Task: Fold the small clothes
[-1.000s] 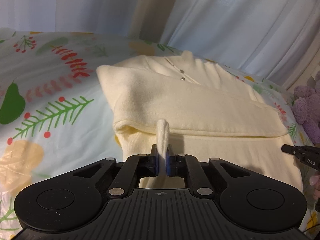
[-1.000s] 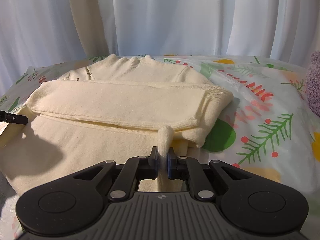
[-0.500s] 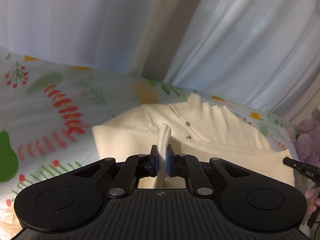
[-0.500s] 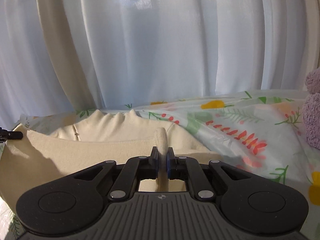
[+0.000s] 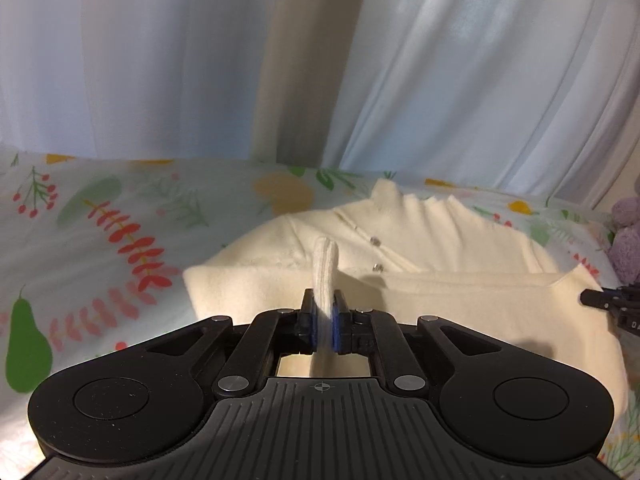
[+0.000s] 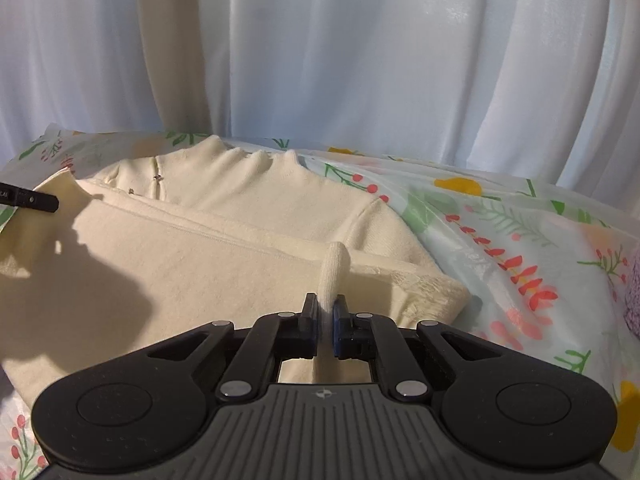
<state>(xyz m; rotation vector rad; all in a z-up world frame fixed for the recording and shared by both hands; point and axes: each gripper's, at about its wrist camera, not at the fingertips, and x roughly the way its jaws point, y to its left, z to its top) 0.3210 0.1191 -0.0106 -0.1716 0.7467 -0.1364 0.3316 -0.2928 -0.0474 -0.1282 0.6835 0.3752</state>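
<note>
Since a second ago I am carrying the bottom hem of the cream sweater (image 5: 460, 304) up and forward: back then the lower body was lying flat in front of both cameras, and now that half is folding over toward the buttoned collar (image 6: 248, 164), with the curtains filling far more of both views.

The sweater is lying on the floral bedsheet (image 5: 100, 240), collar end away from me, the sleeves already crossed over the chest under the raised layer. My left gripper (image 5: 325, 320) is pinching a ridge of the knit hem, its jaws closed down to just the thickness of the fabric; my right gripper (image 6: 326, 318) is clamping the other hem corner the same way. Each tool's tip is showing at the edge of the other's view, so I am judging the hem as stretched fairly level between them.

I am reading the task as well along: sleeves are in and the bottom-to-top fold is roughly halfway across. Laying the hem near the collar, releasing and squaring the edges are left.

Outward, a purple plush toy (image 5: 628, 240) is sitting at the sheet's right edge and white curtains (image 6: 360, 60) are hanging behind.
</note>
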